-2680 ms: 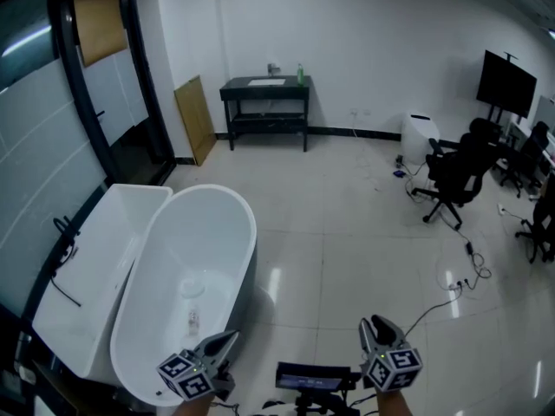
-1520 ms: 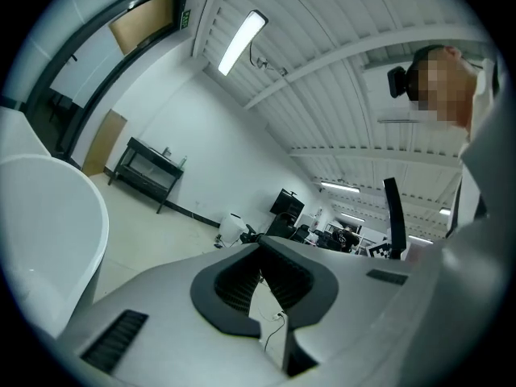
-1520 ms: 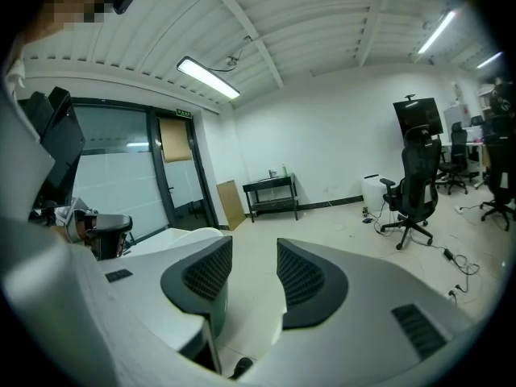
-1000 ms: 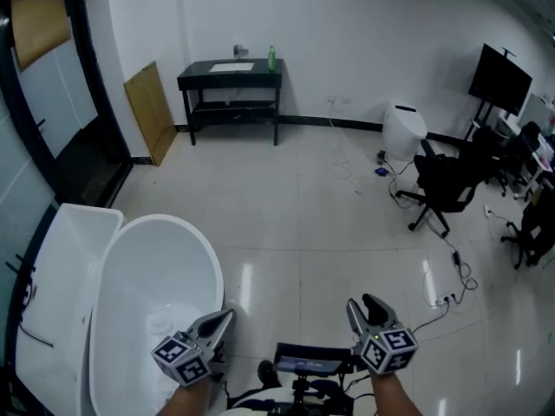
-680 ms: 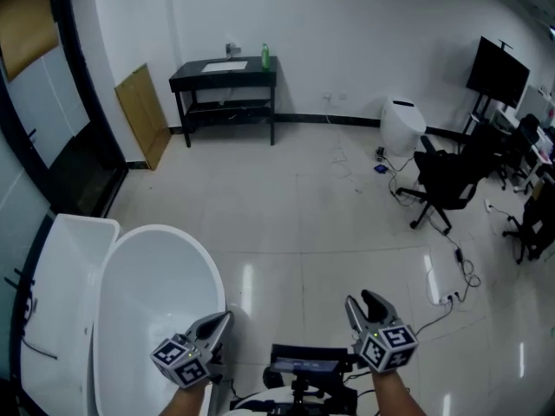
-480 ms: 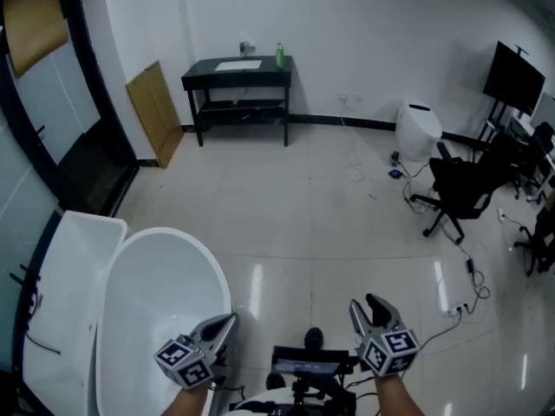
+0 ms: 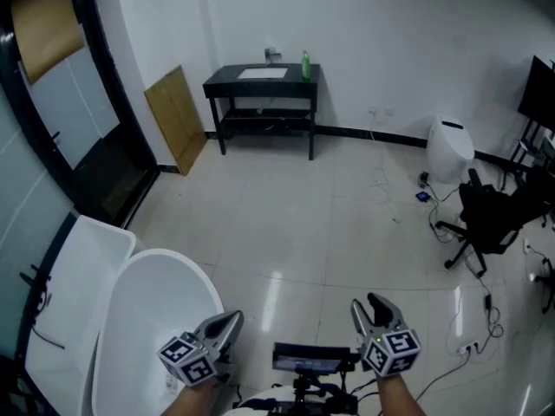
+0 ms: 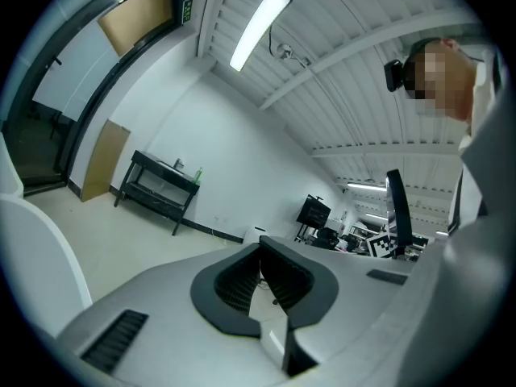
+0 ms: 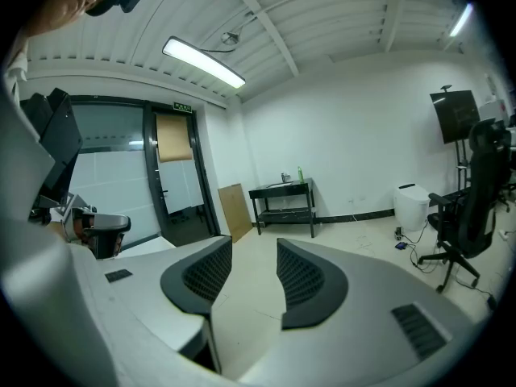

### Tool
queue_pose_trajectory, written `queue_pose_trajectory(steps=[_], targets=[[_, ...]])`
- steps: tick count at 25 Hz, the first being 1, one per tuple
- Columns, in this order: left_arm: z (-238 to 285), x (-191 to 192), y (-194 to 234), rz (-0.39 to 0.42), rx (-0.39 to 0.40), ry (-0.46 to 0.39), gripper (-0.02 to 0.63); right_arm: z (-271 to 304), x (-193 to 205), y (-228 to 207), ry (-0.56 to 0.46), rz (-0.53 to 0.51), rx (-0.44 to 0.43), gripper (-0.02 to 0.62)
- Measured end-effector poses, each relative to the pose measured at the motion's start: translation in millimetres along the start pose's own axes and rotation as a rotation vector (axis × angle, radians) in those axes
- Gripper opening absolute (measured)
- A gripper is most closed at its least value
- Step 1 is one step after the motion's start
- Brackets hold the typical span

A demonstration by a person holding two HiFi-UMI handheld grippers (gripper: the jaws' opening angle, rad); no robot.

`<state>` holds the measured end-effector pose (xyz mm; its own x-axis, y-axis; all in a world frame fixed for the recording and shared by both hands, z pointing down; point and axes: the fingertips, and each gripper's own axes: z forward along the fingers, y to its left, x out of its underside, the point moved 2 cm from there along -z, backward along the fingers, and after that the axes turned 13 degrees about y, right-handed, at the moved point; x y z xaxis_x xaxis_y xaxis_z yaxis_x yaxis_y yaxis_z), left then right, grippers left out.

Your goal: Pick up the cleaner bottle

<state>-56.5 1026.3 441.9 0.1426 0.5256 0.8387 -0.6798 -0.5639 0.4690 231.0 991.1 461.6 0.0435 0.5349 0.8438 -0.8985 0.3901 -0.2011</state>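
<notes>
The cleaner bottle [image 7: 306, 65] is a small green bottle standing upright at the right end of a black table [image 7: 260, 81] against the far wall. It also shows, tiny, as the bottle [image 8: 198, 173] in the left gripper view and the bottle [image 9: 299, 173] in the right gripper view. My left gripper [image 7: 229, 322] is at the bottom of the head view, far from the bottle, its jaw tips together and empty. My right gripper [image 7: 371, 307] is level beside it, its jaws a little apart with only floor between them. Left gripper [image 8: 260, 252] and right gripper [image 9: 254, 248] both point across the room towards the table.
A white bathtub [image 7: 139, 319] stands at the lower left beside a dark glass door [image 7: 95, 137]. A wooden board [image 7: 178, 115] leans by the table. A white bin [image 7: 451, 146], a black office chair [image 7: 490, 219] and floor cables [image 7: 473, 345] lie at the right.
The table with the bottle has shifted right and sits a little larger in the head view; the bathtub has slid towards the lower left. Both grippers keep their place at the bottom.
</notes>
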Motion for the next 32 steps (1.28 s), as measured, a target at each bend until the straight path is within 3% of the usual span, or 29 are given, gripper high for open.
queue_pose_trajectory(steps=[8, 16, 23, 32], targets=[[79, -29, -1, -0.013, -0.008, 0.02, -0.006, 37, -37, -61, 0.015, 0.008, -0.027, 0.175], [119, -53, 17, -0.013, -0.013, 0.041, -0.006, 67, -62, -90, 0.026, 0.036, -0.031, 0.175], [163, -81, 68, -0.016, 0.011, 0.064, -0.006, 109, -83, -112, 0.025, 0.065, 0.013, 0.175], [217, -157, 163, -0.016, 0.057, 0.046, -0.006, 203, -157, -123, 0.031, 0.081, 0.05, 0.175]])
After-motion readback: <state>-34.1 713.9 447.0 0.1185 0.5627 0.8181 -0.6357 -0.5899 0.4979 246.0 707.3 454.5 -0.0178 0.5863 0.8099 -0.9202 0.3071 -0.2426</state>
